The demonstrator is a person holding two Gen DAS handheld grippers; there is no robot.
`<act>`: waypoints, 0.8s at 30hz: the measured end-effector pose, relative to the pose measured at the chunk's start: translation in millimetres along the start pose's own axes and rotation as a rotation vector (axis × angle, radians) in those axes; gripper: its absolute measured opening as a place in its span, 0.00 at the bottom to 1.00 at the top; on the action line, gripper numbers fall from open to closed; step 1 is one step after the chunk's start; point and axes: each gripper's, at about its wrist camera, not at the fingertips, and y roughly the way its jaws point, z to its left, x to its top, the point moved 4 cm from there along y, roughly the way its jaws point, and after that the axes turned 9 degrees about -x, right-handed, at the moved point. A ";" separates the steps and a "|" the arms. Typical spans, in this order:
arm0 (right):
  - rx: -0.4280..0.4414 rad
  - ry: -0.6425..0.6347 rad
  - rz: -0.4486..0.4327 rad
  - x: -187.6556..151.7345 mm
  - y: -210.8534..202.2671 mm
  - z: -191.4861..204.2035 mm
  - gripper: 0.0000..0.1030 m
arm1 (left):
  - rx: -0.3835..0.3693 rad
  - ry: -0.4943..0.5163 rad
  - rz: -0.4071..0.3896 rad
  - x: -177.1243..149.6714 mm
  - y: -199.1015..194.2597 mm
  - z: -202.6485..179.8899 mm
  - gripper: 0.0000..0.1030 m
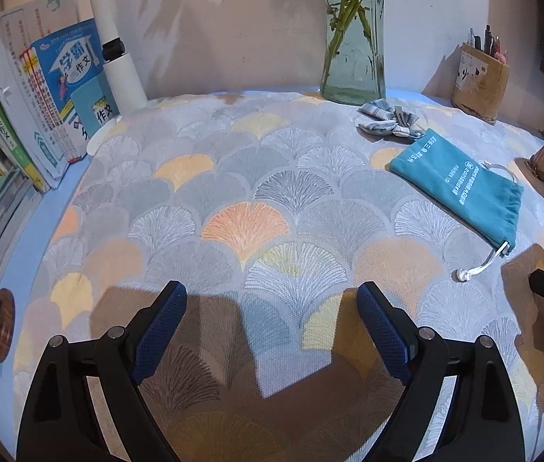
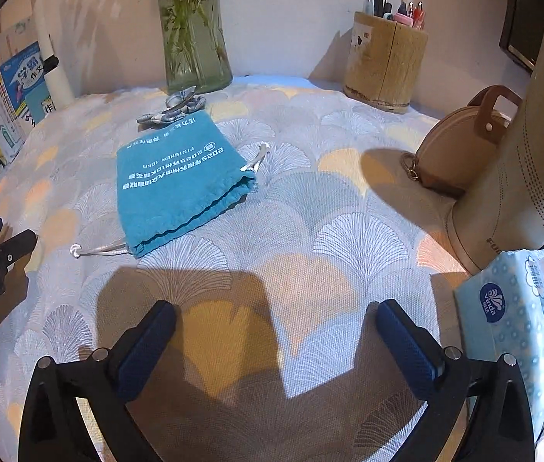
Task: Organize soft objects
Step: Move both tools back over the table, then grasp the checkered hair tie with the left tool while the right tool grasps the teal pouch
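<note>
Teal drawstring pouch [image 2: 179,181] lay flat on the fan-patterned cloth [image 1: 241,200], mid-table toward the far side, open mouth facing the near right, white cord [image 2: 98,249] trailing off its near corner. A small grey fabric scrunchie [image 2: 173,109] sat touching or just beyond its far edge, close to the foot of the glass vase [image 2: 195,38].

Both tools hovered near the front edge over bare cloth. Left gripper [image 1: 272,323] stood wide, nothing between its jaws. Right gripper [image 2: 276,335] likewise wide and empty. Neither touched a soft item.

Risks, as I judged them, biggest first:
- Vase held water and stems. A reach for the scrunchie ran right beside it; a bumped finger could tip it and soak cloth, pouch and the books [image 1: 41,88] at far left.
- Cloth itself was loose weave. A low pinch at the pouch could catch it and drag everything resting on it.
- Pouch was limp; gripped by one corner it would likely sag or fold.
- Cord could snag a fingertip and tow the pouch sideways.
- Scrunchie was small and might slip a wide grasp.
</note>
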 end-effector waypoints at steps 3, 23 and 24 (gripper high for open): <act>0.000 -0.001 0.001 0.7 0.6 -0.5 1.00 | 0.002 0.002 0.001 -0.2 0.2 -0.4 0.87; 0.035 -0.034 0.063 1.8 -3.4 4.4 1.00 | -0.136 0.028 0.028 41.4 -18.6 -10.4 0.94; 0.068 -0.037 0.059 5.6 -6.3 7.2 1.00 | -0.148 0.055 0.014 51.4 -21.9 -17.2 0.94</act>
